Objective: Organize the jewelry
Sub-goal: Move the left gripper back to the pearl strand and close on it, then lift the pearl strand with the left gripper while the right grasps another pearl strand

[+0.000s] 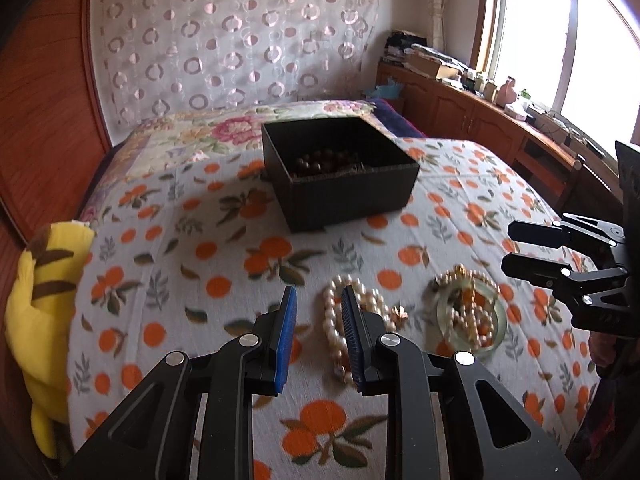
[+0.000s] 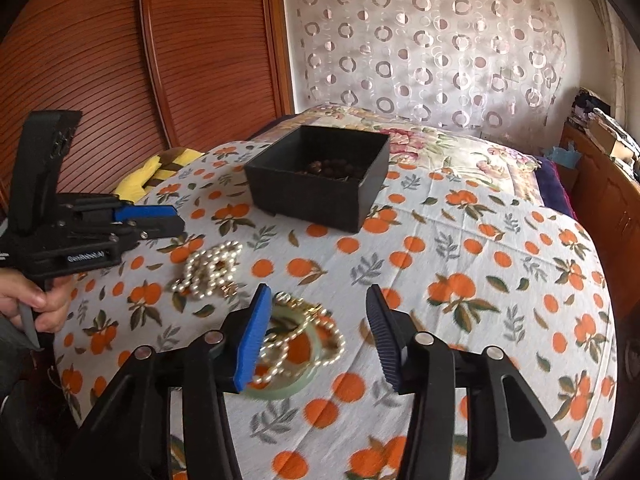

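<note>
A black open box (image 1: 348,184) (image 2: 320,192) stands on the bed and holds dark brown beads (image 1: 320,160) (image 2: 332,168). A pearl necklace (image 1: 340,320) (image 2: 212,268) lies on the blanket. Beside it a pale green bangle (image 1: 472,320) (image 2: 292,376) lies with a second pearl strand (image 2: 304,340) on top. My left gripper (image 1: 318,300) (image 2: 168,220) is open and empty, just above the pearl necklace's left side. My right gripper (image 2: 318,300) (image 1: 520,248) is open and empty, over the bangle.
The bed is covered by an orange-print blanket (image 1: 240,264) (image 2: 460,272). A yellow plush toy (image 1: 44,312) (image 2: 160,168) lies at the bed's left edge. Wooden wardrobe doors (image 2: 140,60) stand left; a cluttered wooden cabinet (image 1: 480,116) runs under the window.
</note>
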{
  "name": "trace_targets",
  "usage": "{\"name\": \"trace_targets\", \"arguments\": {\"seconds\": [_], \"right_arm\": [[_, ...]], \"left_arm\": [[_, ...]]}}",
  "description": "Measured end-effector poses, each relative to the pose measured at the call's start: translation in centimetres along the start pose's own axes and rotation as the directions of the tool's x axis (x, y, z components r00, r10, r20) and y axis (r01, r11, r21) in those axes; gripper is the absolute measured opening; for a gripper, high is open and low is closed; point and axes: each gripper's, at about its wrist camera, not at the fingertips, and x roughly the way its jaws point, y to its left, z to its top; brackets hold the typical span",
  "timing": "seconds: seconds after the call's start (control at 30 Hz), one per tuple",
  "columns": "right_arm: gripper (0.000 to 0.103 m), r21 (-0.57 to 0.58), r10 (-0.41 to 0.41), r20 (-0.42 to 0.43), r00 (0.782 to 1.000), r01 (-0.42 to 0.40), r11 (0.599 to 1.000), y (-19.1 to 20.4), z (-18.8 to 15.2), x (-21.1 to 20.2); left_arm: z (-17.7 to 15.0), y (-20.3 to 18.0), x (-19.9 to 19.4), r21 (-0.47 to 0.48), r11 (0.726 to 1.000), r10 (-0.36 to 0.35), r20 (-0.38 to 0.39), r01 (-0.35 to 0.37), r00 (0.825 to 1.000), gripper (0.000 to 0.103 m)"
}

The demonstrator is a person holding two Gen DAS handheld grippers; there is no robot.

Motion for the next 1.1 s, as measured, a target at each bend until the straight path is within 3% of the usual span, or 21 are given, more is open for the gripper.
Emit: {"name": "trace_targets", "arguments": {"seconds": [0.4, 0.53, 0.57, 0.6, 0.67, 0.97, 1.1], "right_arm": [[0.045, 0.008, 0.036, -0.017, 0.999, -0.035, 0.999, 1.3, -1.5, 0.1], [0.045, 0.003, 0.045, -0.014, 0.999, -0.045, 0.999, 1.7, -1.5, -0.2], [0.045, 0.000, 0.048, -0.015, 0.999, -0.048, 0.999, 1.9, -1.6, -0.2], [0.045, -0.003, 0.050, -0.017, 0.999, -0.050, 0.999, 2.0, -1.6, -0.2], [0.045, -0.006, 0.054, -0.019, 0.998, -0.054, 0.999, 2.2, -1.7, -0.2], [0.045, -0.007, 0.076, -0.044, 0.996, -0.076, 0.997, 2.8, -2.1, 0.6], [0.038, 0.004, 0.084, -0.059, 0.995, -0.084, 0.996, 2.9, -1.9, 1.4]], "left_arm": [[-1.3, -0.4, 2.8, -0.019, 1.000, -0.022, -0.080, 0.021, 0.997, 0.022], [-1.3, -0.2, 3.0, -0.036, 0.999, -0.036, -0.072, 0.034, 0.997, 0.022], [-1.3, -0.1, 2.9, -0.038, 0.999, -0.041, -0.070, 0.038, 0.997, 0.020], [-1.4, -0.1, 2.9, -0.040, 0.998, -0.050, -0.066, 0.047, 0.997, 0.009], [-1.5, -0.2, 2.7, -0.038, 0.998, -0.043, -0.064, 0.041, 0.997, 0.007], [-1.9, 1.3, -0.6, -0.087, 0.996, -0.009, 0.020, 0.011, 1.000, 0.007], [-1.7, 1.2, -2.6, -0.083, 0.997, 0.010, 0.067, -0.004, 0.998, 0.007]]}}
